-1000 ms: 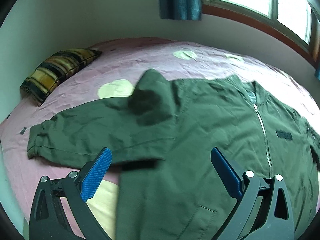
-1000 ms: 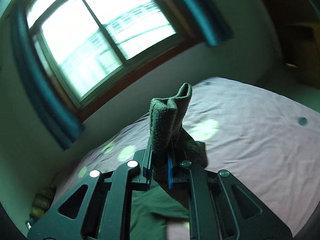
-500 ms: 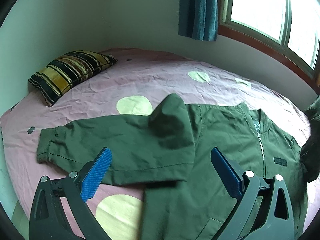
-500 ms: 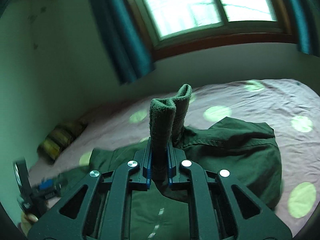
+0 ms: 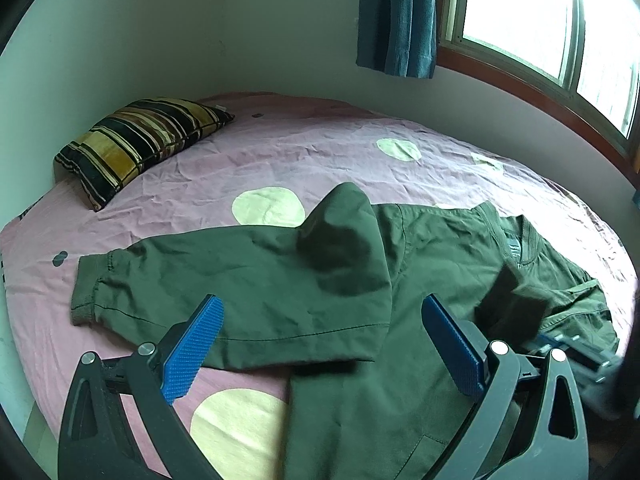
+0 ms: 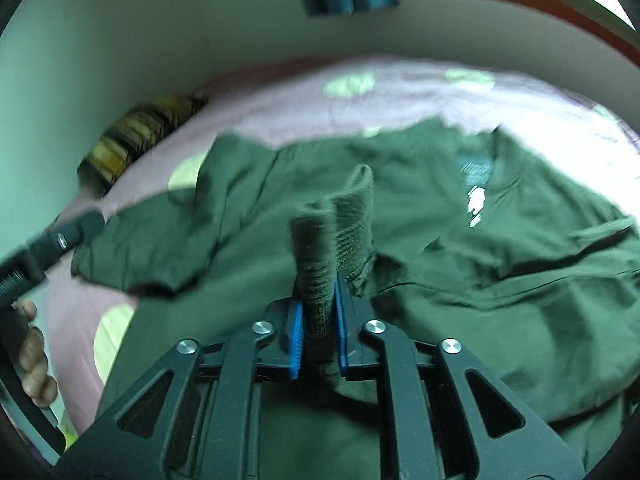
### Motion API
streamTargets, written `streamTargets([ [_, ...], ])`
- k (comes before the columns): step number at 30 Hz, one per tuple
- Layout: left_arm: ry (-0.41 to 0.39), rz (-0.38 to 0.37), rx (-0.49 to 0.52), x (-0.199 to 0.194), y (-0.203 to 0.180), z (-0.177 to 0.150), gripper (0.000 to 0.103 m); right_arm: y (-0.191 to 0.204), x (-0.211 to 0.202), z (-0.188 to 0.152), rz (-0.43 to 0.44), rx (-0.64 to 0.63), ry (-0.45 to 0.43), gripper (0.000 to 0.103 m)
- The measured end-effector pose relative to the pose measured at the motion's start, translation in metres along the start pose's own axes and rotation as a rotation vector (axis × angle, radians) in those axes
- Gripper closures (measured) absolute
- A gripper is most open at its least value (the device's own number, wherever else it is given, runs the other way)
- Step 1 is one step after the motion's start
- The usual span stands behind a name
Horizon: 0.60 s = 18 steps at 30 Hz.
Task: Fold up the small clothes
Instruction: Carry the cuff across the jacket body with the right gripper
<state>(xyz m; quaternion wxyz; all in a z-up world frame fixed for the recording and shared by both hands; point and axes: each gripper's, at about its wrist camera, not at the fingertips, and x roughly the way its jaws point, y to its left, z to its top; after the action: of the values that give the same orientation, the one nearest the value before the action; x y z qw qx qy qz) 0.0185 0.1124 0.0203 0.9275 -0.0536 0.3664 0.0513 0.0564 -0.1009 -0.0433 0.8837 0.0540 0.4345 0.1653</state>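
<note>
- Lying across the pink bed sheet (image 5: 320, 152) with pale dots, the green jacket (image 5: 440, 264) takes most of the near half of the bed; it is front up, the collar toward the window (image 5: 520, 12) side, and the body is not yet folded anywhere that I can see.
- One sleeve (image 5: 224, 280) stretches flat to the side of the striped pillow (image 5: 136, 140), with its cuff resting on the sheet. Near the shoulder the cloth stands up in a soft hump, so this side is only roughly arranged, I think.
- The other sleeve is in work now: its ribbed cuff (image 6: 320, 264) stands up between the blue pads of the right gripper (image 6: 318, 334), which is over the chest of the jacket. The jaws are opening, but the cuff sits still between the pads and I judge it as held in this instant.
- The left gripper (image 5: 320, 344) hangs above the lower edge of the flat sleeve with the jaws spread wide and nothing between them.
- A hand (image 6: 34, 364) of the person shows at the edge of the right wrist view, on the handle of that left tool.
- My judgement: the task is at an early stage. One sleeve is being brought in over the front; what is left is the second sleeve, then folding the body.
</note>
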Motion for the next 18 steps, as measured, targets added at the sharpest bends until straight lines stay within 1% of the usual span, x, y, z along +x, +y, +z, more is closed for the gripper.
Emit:
streamTargets([
  [1, 0.003, 0.001, 0.003, 0.001, -0.001, -0.001, 0.004, 0.002, 0.007, -0.004, 0.033, 0.007, 0.033, 0.079],
  [3, 0.009, 0.001, 0.006, 0.003, -0.002, -0.002, 0.004, 0.006, 0.018, -0.01, 0.083, 0.0, 0.093, 0.06],
  [4, 0.012, 0.001, 0.007, 0.003, -0.003, -0.003, 0.004, 0.008, 0.02, -0.013, 0.11, -0.011, 0.115, 0.056],
  [5, 0.016, 0.001, 0.009, 0.004, -0.003, -0.004, 0.004, 0.01, 0.019, -0.016, 0.134, -0.024, 0.127, 0.048],
  [6, 0.019, 0.001, 0.011, 0.005, -0.004, -0.005, 0.004, 0.012, 0.014, -0.019, 0.175, -0.036, 0.141, 0.046],
  [8, 0.026, 0.0, 0.017, 0.007, -0.005, -0.006, 0.004, 0.005, -0.002, -0.023, 0.292, -0.013, 0.151, 0.045],
  [10, 0.032, -0.002, 0.021, 0.009, -0.006, -0.008, 0.004, -0.01, -0.024, -0.022, 0.36, 0.025, 0.13, 0.043],
  [11, 0.036, -0.002, 0.022, 0.01, -0.007, -0.009, 0.004, -0.02, -0.037, -0.021, 0.375, 0.043, 0.104, 0.042],
  [13, 0.048, -0.012, 0.021, 0.013, -0.007, -0.01, 0.004, -0.054, -0.072, -0.022, 0.365, 0.095, 0.022, 0.042],
  [15, 0.057, -0.019, 0.016, 0.014, -0.008, -0.011, 0.004, -0.102, -0.107, -0.025, 0.262, 0.164, -0.077, 0.041],
  [16, 0.061, -0.019, 0.015, 0.015, -0.009, -0.012, 0.004, -0.13, -0.123, -0.029, 0.193, 0.212, -0.126, 0.041],
  [17, 0.061, -0.018, 0.017, 0.015, -0.01, -0.012, 0.004, -0.151, -0.132, -0.032, 0.145, 0.254, -0.151, 0.041],
  [18, 0.061, -0.018, 0.022, 0.016, -0.012, -0.013, 0.004, -0.183, -0.143, -0.038, 0.056, 0.33, -0.176, 0.041],
])
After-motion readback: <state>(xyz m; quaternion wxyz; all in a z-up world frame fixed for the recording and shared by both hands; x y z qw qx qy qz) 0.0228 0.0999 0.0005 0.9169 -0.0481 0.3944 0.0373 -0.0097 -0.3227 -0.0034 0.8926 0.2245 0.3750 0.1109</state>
